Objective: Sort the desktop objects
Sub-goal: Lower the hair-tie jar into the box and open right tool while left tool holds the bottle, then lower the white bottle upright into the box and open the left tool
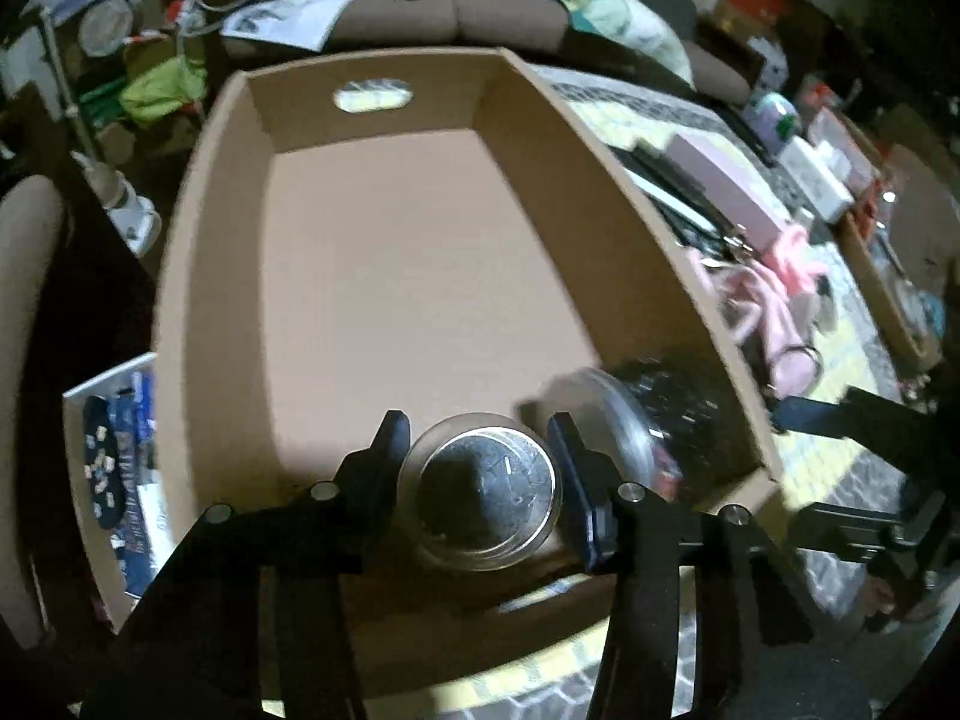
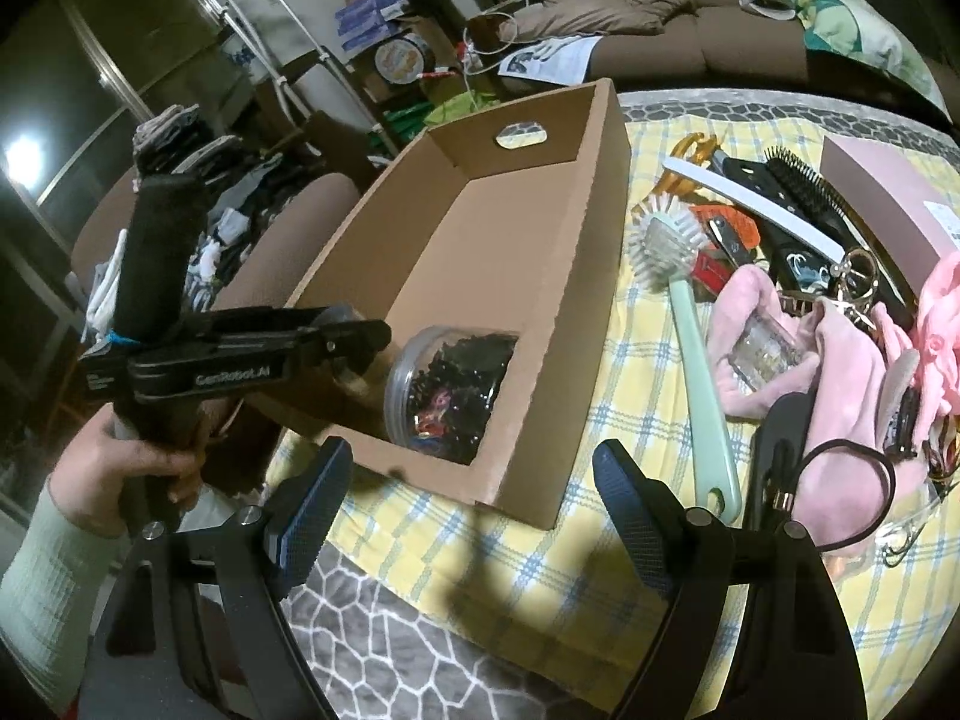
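A brown cardboard box [image 1: 198, 276] stands on the table; it also shows in the right wrist view [image 2: 576, 300]. My left gripper [image 1: 480, 480] is shut on a small clear round jar [image 1: 480, 489] and holds it inside the box at its near end. A clear round tub of dark clips [image 2: 450, 384] lies in the box's near right corner, just right of the jar [image 1: 648, 414]. My right gripper [image 2: 468, 504] is open and empty, above the yellow checked cloth [image 2: 510, 546] in front of the box. The left gripper's body [image 2: 240, 360] reaches into the box from the left.
Right of the box lie a mint dish brush [image 2: 690, 312], a pink cloth [image 2: 840, 372] around a clear jar [image 2: 768, 348], a black hairbrush [image 2: 804, 186], a black hair tie [image 2: 852, 498], scissors and a pink box [image 2: 888, 192]. A sofa [image 2: 660, 18] stands behind the table.
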`<control>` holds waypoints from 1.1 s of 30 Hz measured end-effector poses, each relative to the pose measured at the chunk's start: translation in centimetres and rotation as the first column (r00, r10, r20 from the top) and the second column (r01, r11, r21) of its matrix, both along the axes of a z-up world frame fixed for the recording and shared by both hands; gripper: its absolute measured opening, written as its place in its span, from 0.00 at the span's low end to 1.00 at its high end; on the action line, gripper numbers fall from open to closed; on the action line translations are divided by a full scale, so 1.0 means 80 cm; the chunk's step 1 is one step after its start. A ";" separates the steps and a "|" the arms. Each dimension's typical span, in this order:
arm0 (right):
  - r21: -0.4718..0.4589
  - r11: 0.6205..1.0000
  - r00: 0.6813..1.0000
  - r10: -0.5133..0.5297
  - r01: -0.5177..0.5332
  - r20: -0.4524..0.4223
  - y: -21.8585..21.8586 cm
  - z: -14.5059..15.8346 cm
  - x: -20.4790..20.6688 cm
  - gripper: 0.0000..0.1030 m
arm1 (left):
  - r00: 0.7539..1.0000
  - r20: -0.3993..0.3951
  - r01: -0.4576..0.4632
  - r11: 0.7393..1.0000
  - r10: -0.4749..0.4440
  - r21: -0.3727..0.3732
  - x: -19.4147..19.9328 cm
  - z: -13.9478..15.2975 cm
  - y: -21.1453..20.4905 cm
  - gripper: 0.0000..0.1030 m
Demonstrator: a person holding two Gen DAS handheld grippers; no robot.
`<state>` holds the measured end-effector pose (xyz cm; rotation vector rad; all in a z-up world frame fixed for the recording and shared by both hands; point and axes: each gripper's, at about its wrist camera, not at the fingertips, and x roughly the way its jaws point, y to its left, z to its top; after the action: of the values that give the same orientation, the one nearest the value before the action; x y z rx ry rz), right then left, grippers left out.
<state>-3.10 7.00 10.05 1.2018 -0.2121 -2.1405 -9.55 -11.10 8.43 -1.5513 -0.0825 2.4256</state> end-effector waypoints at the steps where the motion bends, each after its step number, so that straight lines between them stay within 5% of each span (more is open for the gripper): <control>1: 0.000 1.000 1.000 0.000 0.000 0.001 0.000 0.000 0.001 0.83 | 1.000 0.020 0.024 1.000 -0.024 0.004 0.000 0.001 0.005 0.43; 6: 0.001 1.000 1.000 0.004 -0.004 -0.001 0.000 0.000 0.003 0.83 | 0.987 0.123 0.106 0.994 -0.103 -0.019 -0.021 0.002 0.023 0.43; 11: -0.005 1.000 1.000 0.000 0.000 0.001 0.000 0.002 0.003 0.83 | 0.986 0.161 0.041 0.998 -0.050 0.053 -0.072 -0.010 0.003 0.42; 12: -0.007 1.000 1.000 -0.002 0.002 0.002 0.000 0.002 0.002 0.83 | 0.985 0.172 0.018 0.997 -0.030 0.072 -0.083 -0.019 -0.001 0.45; 15: -0.012 1.000 1.000 -0.008 0.008 0.005 0.002 0.003 0.000 0.83 | 0.979 0.198 -0.070 0.988 0.043 0.135 -0.099 -0.042 -0.017 0.74; 20: -0.012 1.000 1.000 -0.019 0.019 0.017 0.008 0.000 -0.007 0.83 | 0.981 0.120 -0.177 0.953 0.151 0.245 -0.092 -0.034 -0.055 0.78; 23: -0.014 1.000 1.000 -0.018 0.019 0.021 0.010 -0.001 -0.008 0.83 | 0.986 0.074 -0.164 0.934 0.148 0.319 -0.071 -0.010 -0.067 0.78; 28: -0.022 1.000 0.999 -0.021 0.022 0.027 0.009 0.001 -0.009 0.83 | 0.999 0.017 -0.037 0.974 0.034 0.224 -0.025 0.026 -0.049 0.85; 33: -0.014 0.999 0.998 -0.040 0.041 0.039 0.010 0.000 -0.008 0.83 | 0.999 -0.028 0.040 0.987 -0.036 0.155 0.017 0.041 -0.020 0.85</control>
<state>-3.73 7.79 10.03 1.2408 -0.2703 -2.1482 -8.23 -12.66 11.74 -1.4406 -0.2295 2.3475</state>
